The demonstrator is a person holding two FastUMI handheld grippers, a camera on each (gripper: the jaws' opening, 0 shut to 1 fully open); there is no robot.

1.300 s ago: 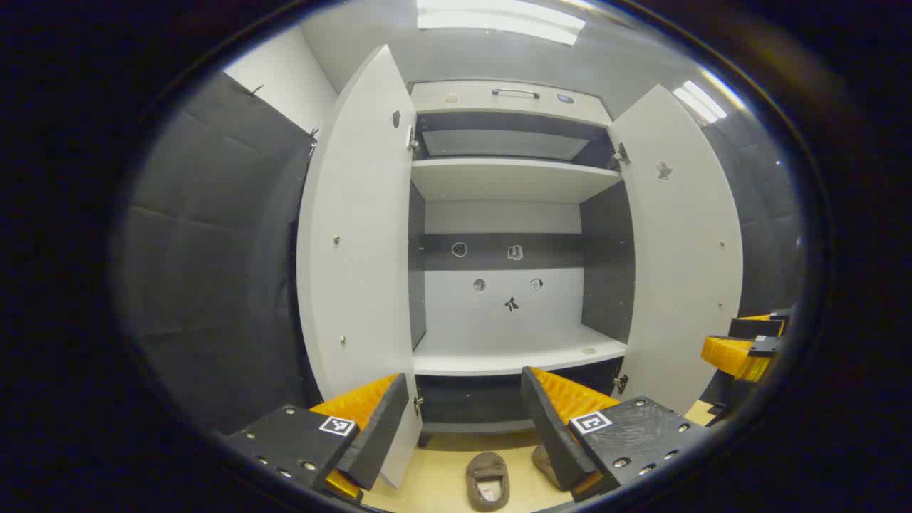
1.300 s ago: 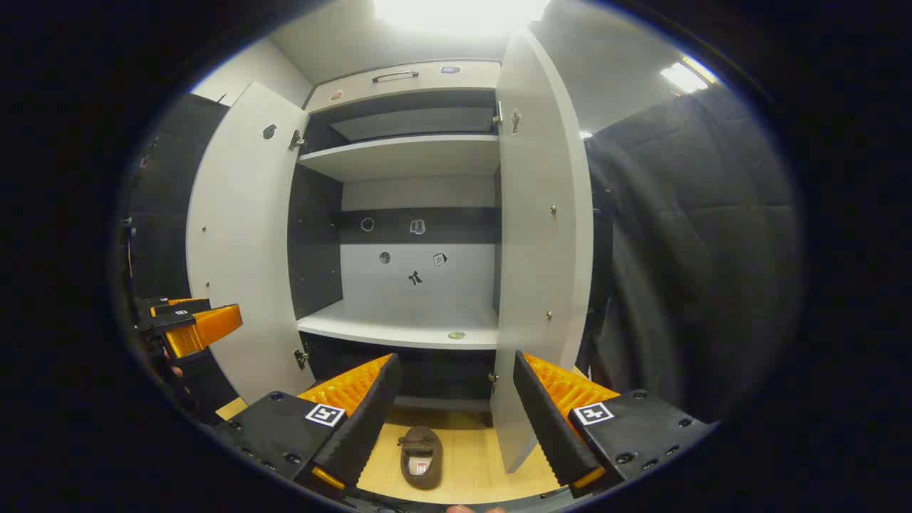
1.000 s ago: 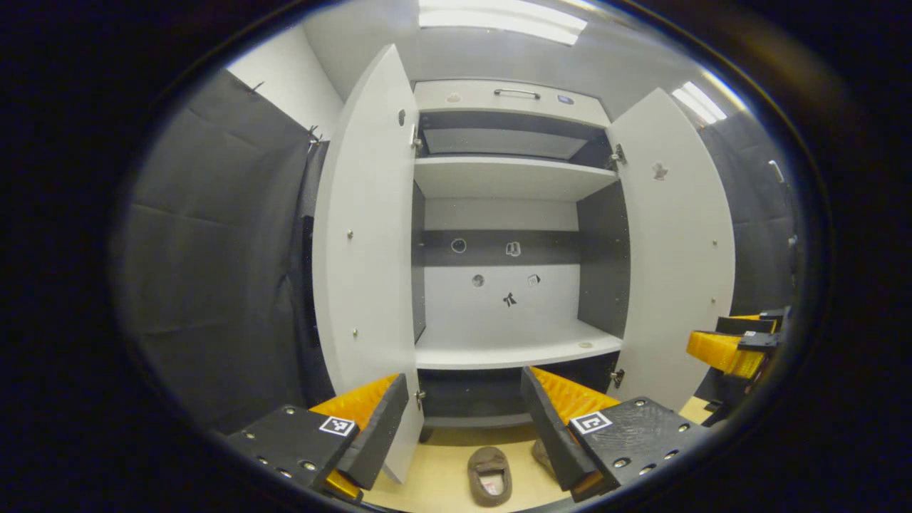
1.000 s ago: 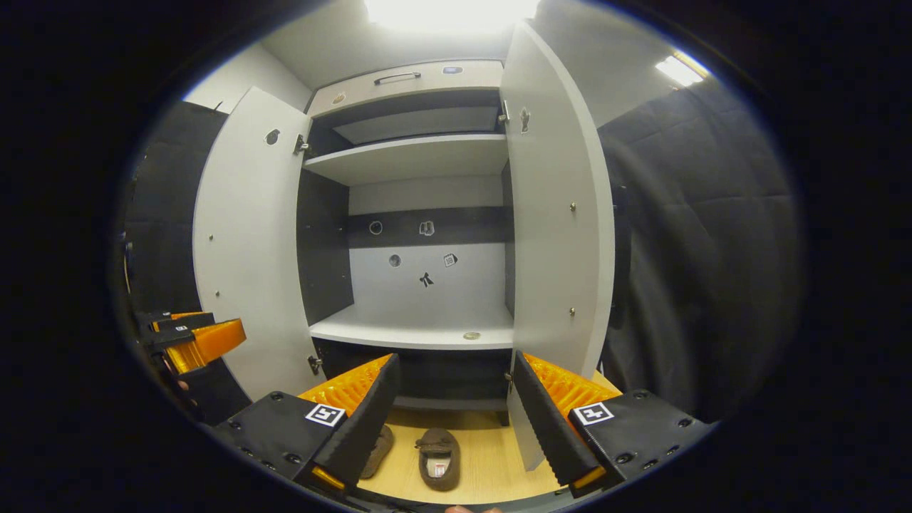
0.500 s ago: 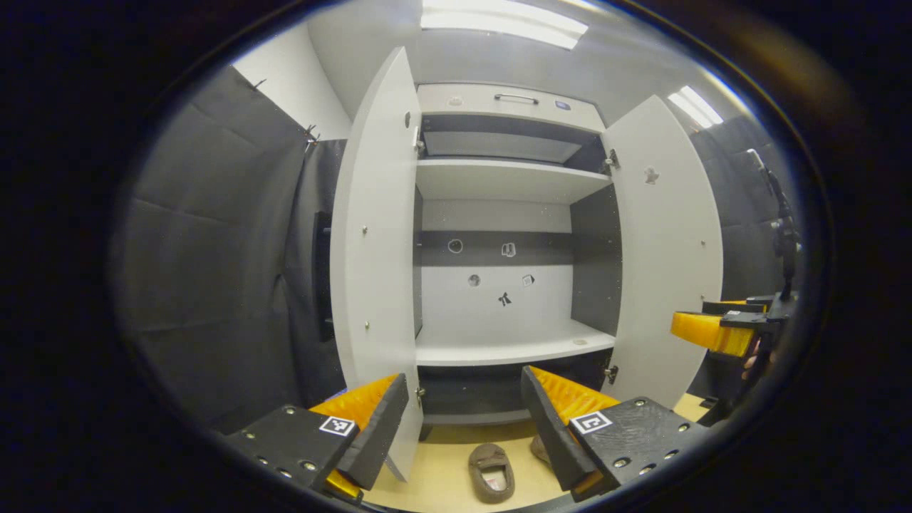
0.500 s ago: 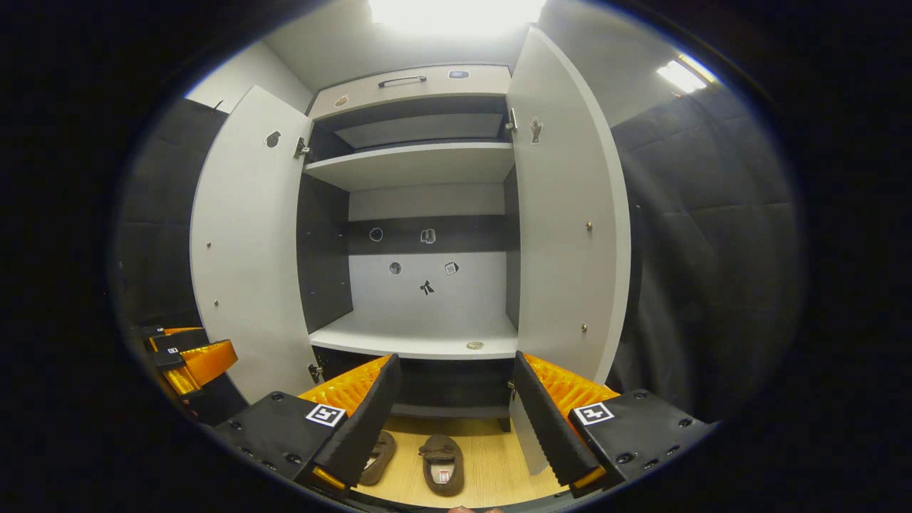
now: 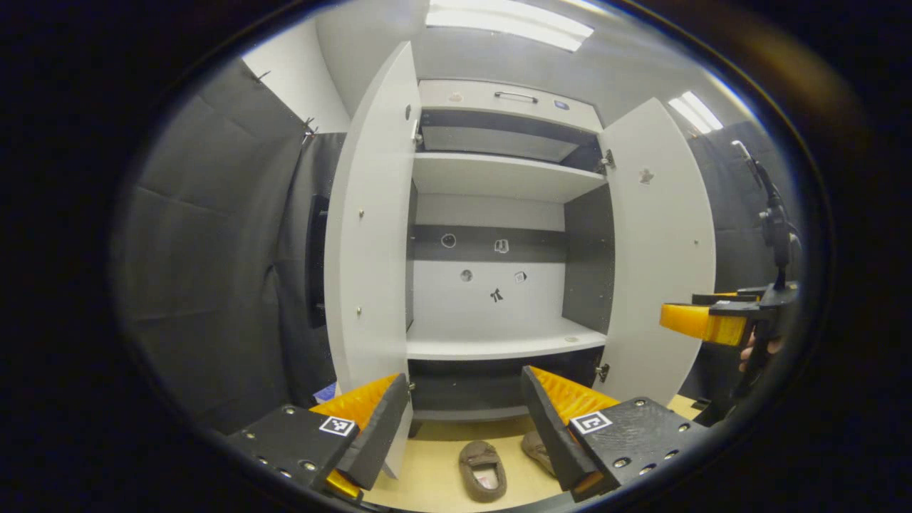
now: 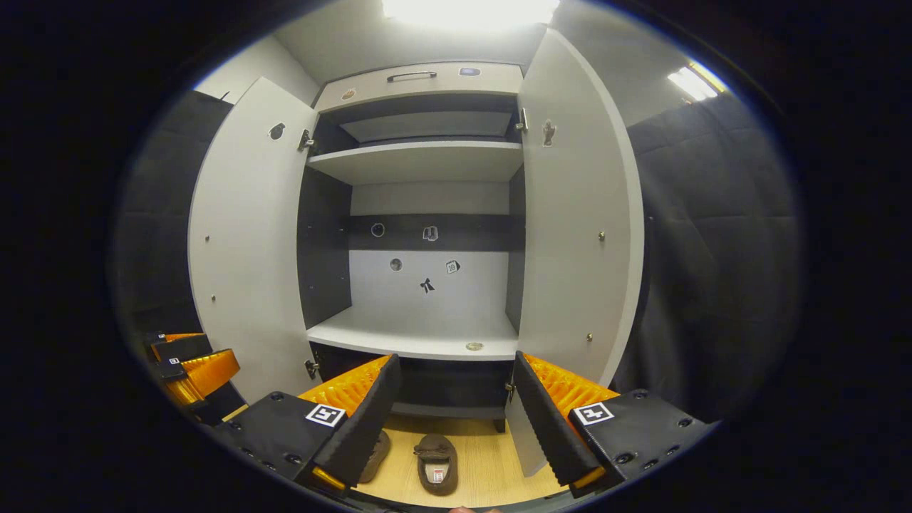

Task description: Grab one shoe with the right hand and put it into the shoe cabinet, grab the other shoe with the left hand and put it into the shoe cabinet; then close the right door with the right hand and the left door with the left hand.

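**Matt boards, ribbed pads, soft shoes**

The shoe cabinet (image 8: 420, 160) looks like smooth, matt white board with dark grey matt panels inside; its left door (image 7: 367, 214) and right door (image 8: 573, 214) have the same flat white finish, dotted with small shiny metal fittings. The drawer handle (image 8: 412, 75) looks metallic. The floor (image 8: 484, 463) is pale wood-grain, lightly satin. The two shoes (image 8: 436, 463) look like soft brown suede-like cloth. The right gripper (image 8: 452, 420) has ribbed orange plastic and matt black rough pads, as does the left gripper (image 7: 463, 427). The booth wall (image 8: 712, 249) is matt black quilted cloth.
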